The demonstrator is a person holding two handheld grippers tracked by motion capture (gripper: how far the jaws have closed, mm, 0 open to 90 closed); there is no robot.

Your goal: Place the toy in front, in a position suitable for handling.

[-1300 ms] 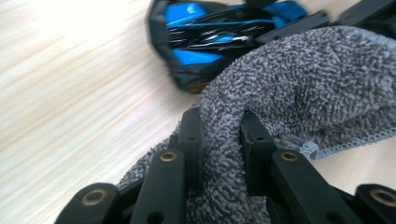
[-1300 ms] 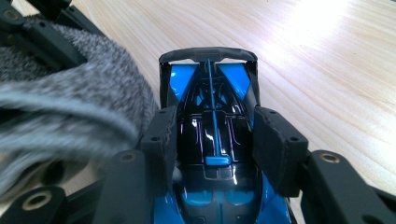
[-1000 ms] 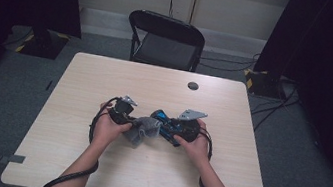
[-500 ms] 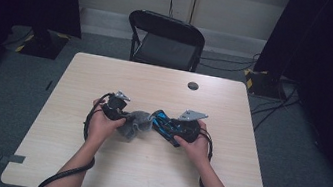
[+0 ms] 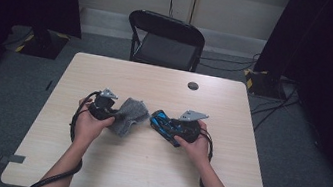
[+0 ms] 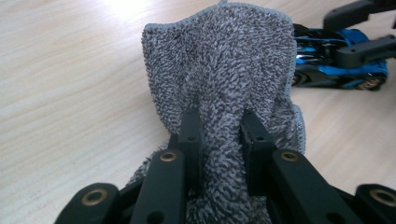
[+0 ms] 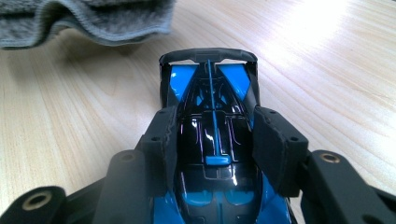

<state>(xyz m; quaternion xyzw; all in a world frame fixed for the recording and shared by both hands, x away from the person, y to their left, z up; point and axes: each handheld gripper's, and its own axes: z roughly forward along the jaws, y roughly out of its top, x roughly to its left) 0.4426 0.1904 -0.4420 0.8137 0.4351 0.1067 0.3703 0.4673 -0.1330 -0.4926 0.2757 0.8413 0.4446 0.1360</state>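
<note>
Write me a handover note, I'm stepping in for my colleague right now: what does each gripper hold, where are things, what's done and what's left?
Left gripper: shut on the grey terry cloth, a bunched fold between its fingers.
Right gripper: shut on the blue-and-black toy race car, clamped across its cabin.
Place: both over the middle of the light wooden table, cloth and car apart, side by side.
Done: both things gripped.
Left: probably wiping the car with the cloth; no contact now.

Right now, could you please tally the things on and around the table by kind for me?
Cloth: 1
Toy car: 1
Gripper: 2, left shut on the cloth, right shut on the car
Black disc on the table: 1
Table: 1
Chair: 1
Total: 7
</note>
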